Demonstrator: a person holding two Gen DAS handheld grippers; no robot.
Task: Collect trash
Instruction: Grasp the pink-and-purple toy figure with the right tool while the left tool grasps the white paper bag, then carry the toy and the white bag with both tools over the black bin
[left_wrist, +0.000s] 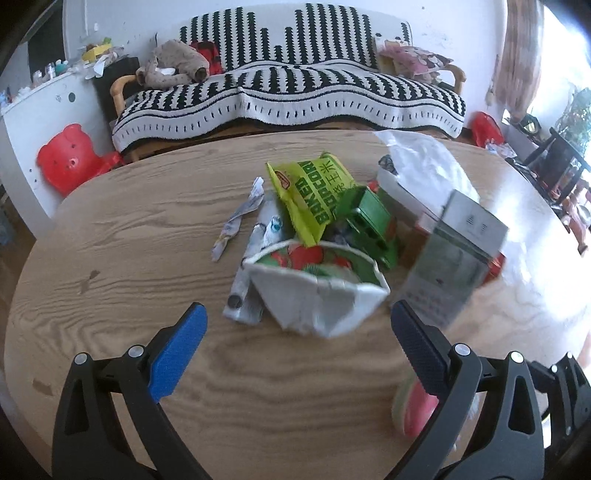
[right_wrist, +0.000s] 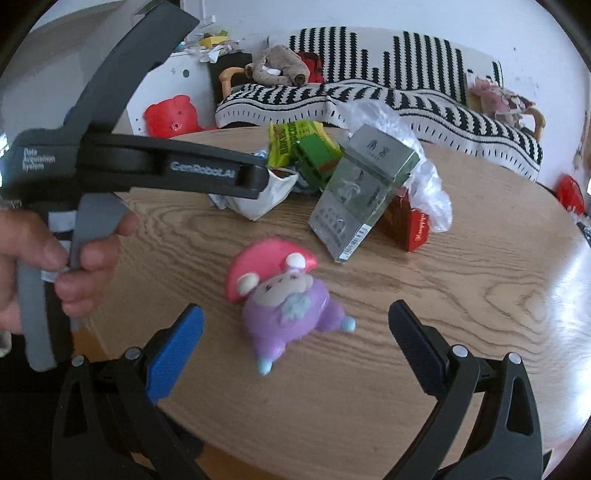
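The yellow-green snack bag (left_wrist: 314, 195) reads "BAKED POPCORN" with Chinese characters beside it. The left tool's body, seen from the right wrist view, carries "GenRobot.AI" and "Data Acquisition System". The grey-green carton (right_wrist: 364, 192) has Chinese print and a barcode at its lower corner; the red box (right_wrist: 415, 227) behind it bears gold script too small to read.

The left claw (left_wrist: 297, 332) stands wide open and empty, low over the wooden surface (left_wrist: 110, 258), its blue pads either side of an open white pouch (left_wrist: 321, 291) with a red and green lining. The right claw (right_wrist: 295, 332) is likewise wide open and holds nothing, framing a purple plush toy (right_wrist: 291, 310) with a pink cap that lies on bare wood.

The trash sits heaped mid-surface: pouch, snack bag, green box (left_wrist: 369, 225), twisted wrapper (left_wrist: 238, 218), clear plastic bag (left_wrist: 424, 162). Bare wood lies to the left and along the near rim. A striped sofa (left_wrist: 295, 92) stands behind the far edge.
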